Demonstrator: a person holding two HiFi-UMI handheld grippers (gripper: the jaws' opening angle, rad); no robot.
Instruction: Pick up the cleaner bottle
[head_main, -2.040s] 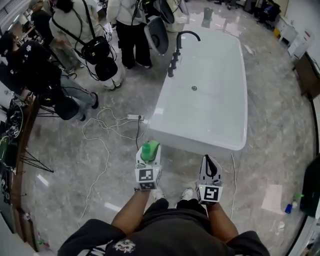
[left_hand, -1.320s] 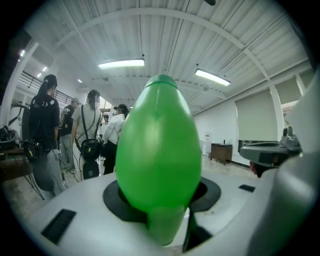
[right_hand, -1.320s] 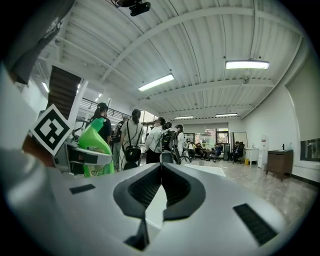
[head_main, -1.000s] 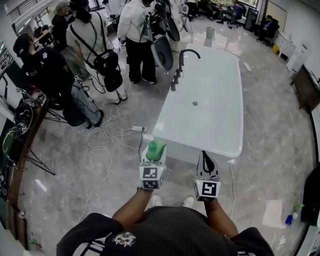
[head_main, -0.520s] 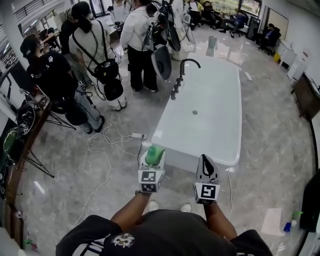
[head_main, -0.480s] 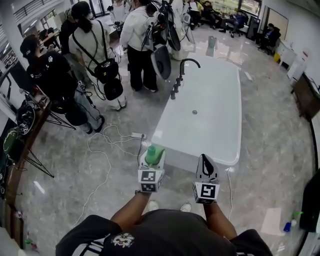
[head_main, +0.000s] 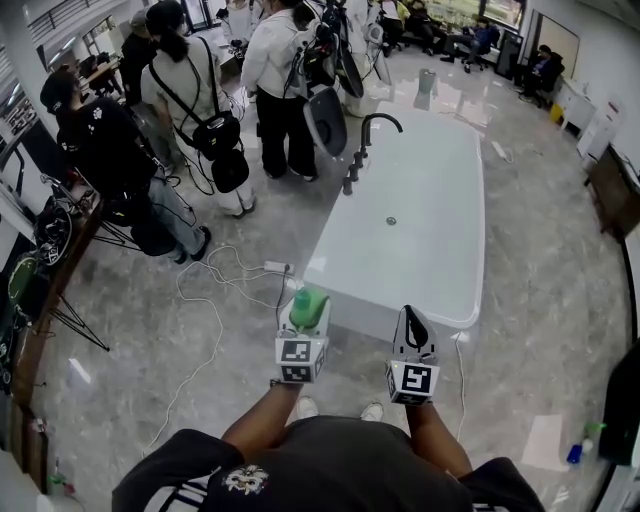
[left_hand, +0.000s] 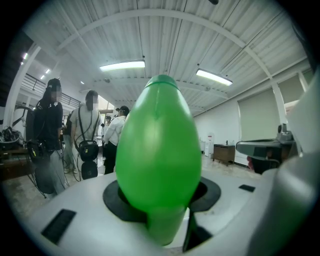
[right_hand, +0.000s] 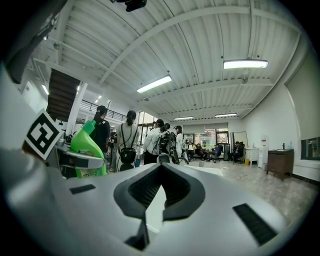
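Observation:
The green cleaner bottle (head_main: 306, 304) is off the floor, gripped by my left gripper (head_main: 303, 320) in front of me. In the left gripper view the bottle (left_hand: 159, 155) fills the middle, with both jaws closed against its body. My right gripper (head_main: 415, 323) hovers level beside it on the right, shut, with nothing between its jaws. From the right gripper view the same bottle (right_hand: 87, 145) shows at the left, upright in the other gripper, and my right gripper (right_hand: 159, 192) has its jaw tips together.
A white bathtub (head_main: 400, 312) with a black tap (head_main: 366, 128) stands just ahead of both grippers. Several people (head_main: 280, 90) stand at the tub's far left. A power strip and cables (head_main: 215, 280) lie on the marble floor. A small bottle (head_main: 574, 451) sits at the right.
Both grippers keep their places and the bottle stays gripped. The head view has tilted up a little, so the tub sits slightly farther and more of the people shows.

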